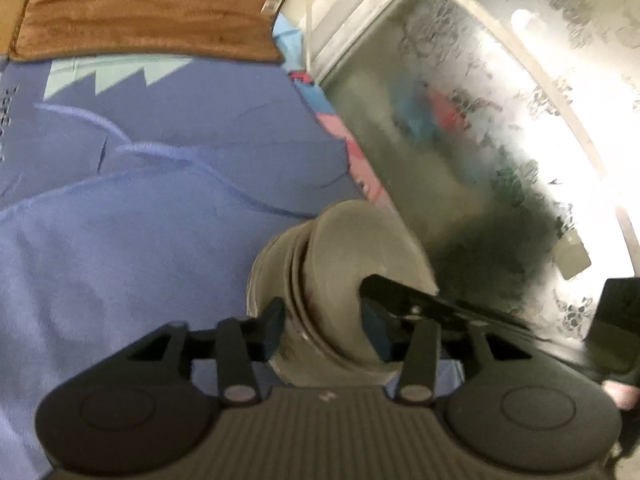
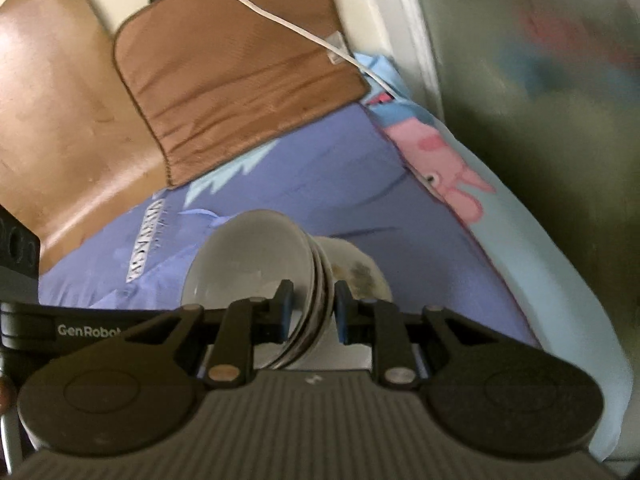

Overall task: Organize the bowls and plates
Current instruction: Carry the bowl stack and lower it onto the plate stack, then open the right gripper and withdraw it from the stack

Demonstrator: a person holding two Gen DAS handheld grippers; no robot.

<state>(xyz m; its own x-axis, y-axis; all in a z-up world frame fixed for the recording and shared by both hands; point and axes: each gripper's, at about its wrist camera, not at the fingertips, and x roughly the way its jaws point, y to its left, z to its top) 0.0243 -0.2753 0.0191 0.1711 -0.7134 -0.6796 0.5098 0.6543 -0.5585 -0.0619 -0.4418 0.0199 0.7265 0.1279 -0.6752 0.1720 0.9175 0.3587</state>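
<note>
Grey ceramic bowls (image 2: 256, 264), nested in a stack and tipped on edge, sit over a purple-blue bedsheet (image 2: 344, 184); the right gripper (image 2: 312, 312) clenches its fingers on the stack's rims; the left gripper (image 1: 324, 328) straddles the same bowls (image 1: 344, 264), fingers spread wide, contact unclear; a brown mat (image 2: 232, 64) lies beyond; a frosted glass panel (image 1: 500, 140) stands alongside.

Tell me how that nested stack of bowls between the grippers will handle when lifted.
The bowl stack looks like glazed ceramic, so probably heavy, slick and breakable. It is tilted on its side, rims nested loosely, so bowls may slide apart. The right gripper straddles only the rims, likely a thin hold.
</note>
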